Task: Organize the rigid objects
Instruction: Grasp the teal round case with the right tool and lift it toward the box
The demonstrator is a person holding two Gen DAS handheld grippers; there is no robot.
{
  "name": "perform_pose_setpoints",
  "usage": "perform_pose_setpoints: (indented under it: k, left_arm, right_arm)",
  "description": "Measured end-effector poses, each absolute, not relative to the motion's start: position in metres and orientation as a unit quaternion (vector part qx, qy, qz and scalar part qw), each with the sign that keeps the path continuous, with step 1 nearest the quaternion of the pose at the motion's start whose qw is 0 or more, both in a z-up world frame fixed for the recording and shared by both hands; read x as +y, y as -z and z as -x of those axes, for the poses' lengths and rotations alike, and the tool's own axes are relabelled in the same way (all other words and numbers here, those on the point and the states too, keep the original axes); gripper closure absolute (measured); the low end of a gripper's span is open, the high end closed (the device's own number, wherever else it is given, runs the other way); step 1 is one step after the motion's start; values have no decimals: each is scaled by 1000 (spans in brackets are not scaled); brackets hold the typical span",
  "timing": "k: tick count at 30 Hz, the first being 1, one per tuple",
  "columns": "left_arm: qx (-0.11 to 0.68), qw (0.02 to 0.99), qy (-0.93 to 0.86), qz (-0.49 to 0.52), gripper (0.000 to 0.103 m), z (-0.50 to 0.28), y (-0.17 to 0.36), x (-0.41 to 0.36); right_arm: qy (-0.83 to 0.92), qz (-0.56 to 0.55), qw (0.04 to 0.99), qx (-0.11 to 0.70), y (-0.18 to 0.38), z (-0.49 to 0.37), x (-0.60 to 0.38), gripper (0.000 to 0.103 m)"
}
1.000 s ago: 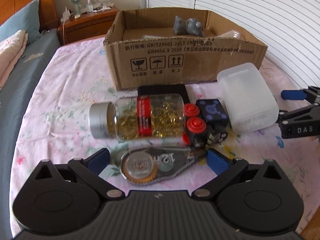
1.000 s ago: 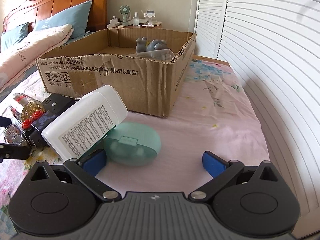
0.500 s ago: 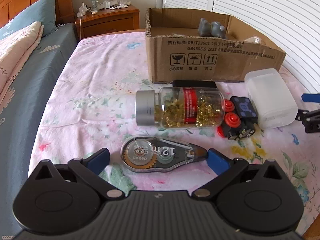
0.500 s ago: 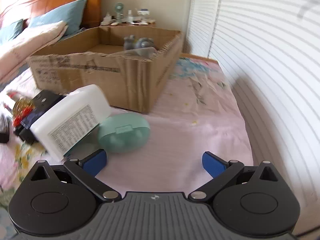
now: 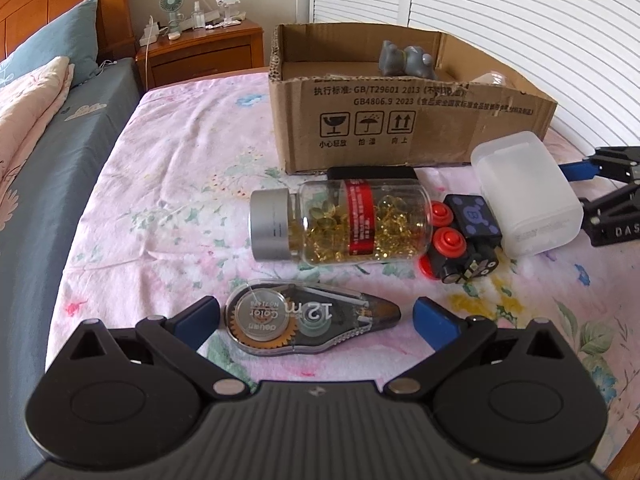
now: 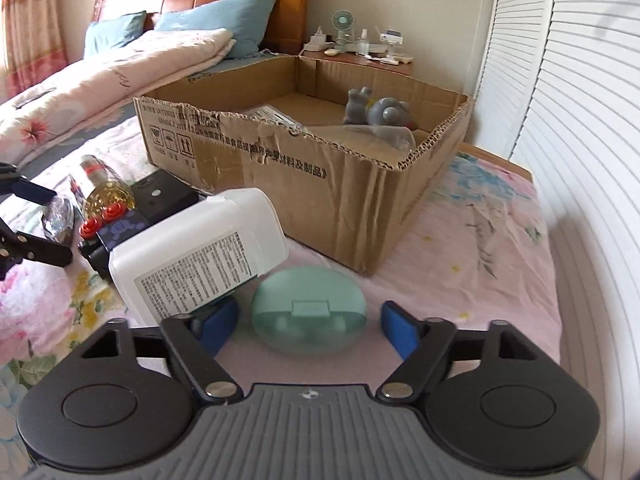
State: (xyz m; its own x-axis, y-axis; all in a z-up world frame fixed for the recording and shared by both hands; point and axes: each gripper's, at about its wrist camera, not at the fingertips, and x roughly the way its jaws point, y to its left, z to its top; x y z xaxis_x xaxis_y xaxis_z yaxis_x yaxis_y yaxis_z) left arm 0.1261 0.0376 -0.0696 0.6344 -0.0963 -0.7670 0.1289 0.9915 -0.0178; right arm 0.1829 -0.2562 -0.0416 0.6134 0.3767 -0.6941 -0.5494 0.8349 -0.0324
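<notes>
Here we hold the left tool (image 5: 314,318) spread wide, its blue pads flanking the tape dispenser (image 5: 312,319) that lies flat on the bed (image 5: 168,208), pinching nothing. At 12 o'clock from the dispenser a capsule bottle (image 5: 340,225) lies on its side, silver cap toward 9 o'clock. At 3 o'clock from the bottle, touching its base, sits a black toy (image 5: 464,236) with red buttons, and just beyond that a white container (image 5: 524,196). Behind the bottle, at 12 o'clock, stands the box (image 5: 408,128), open, with a grey figure (image 5: 406,60) inside.

Our right tool (image 6: 310,326) is likewise spread and grips nothing. A green case (image 6: 310,314) rests on the bed between its pads; whether they touch it, we cannot tell. The container (image 6: 196,256) leans at 10 o'clock from the case, over its left edge, and the box (image 6: 304,176) sits at 12 o'clock behind both. The left tool (image 6: 24,224) shows at the view's 9 o'clock edge.
</notes>
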Motion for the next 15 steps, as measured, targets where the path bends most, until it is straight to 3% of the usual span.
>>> perform_pose_setpoints:
  k: [2,6,15]
  left_arm:
    - [422,904,67,-18,4,-127,69,38]
    - [418,905,75,-24,13,-126,67,36]
    - [426,898,104,-39,13,-117,65,35]
  right_arm:
    - [-258,120,892,352,41,-181,-255,37]
    - [-239,126,898,347,39,-172,-254,37]
    - [-207,116,902,360,37,-143,-267,37]
